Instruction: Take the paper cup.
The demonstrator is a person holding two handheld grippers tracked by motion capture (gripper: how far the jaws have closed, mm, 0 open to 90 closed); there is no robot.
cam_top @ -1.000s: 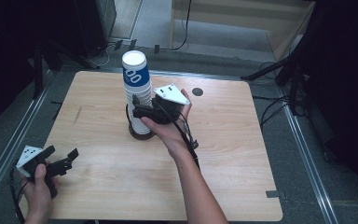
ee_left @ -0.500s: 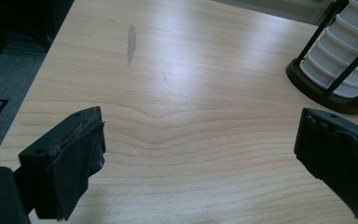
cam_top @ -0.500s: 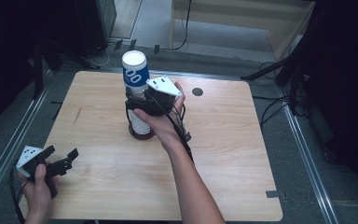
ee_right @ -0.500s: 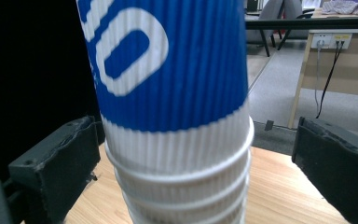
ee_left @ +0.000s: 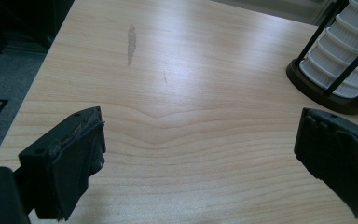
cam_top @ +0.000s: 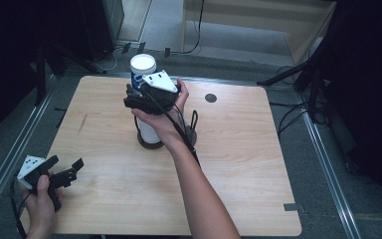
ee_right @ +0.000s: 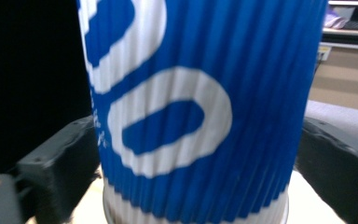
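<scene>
Our left gripper (cam_top: 64,172) has its jaws wide apart over bare table (cam_top: 238,149), nothing between them, the black cup holder (ee_left: 328,91) well ahead of its right jaw. Our right gripper (cam_top: 132,97) has just been closing; its jaws press both sides of the blue cup (ee_right: 200,107), atop the white stack (cam_top: 149,132).

Wooden table (cam_top: 258,164) (dim room), grey floor (cam_top: 343,169)

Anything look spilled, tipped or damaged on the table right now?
Nothing spilled or tipped. The cup stack stands upright in its black holder, blue top cup between the right gripper jaws, which have just been closing. One grey scuff marks the table.
</scene>
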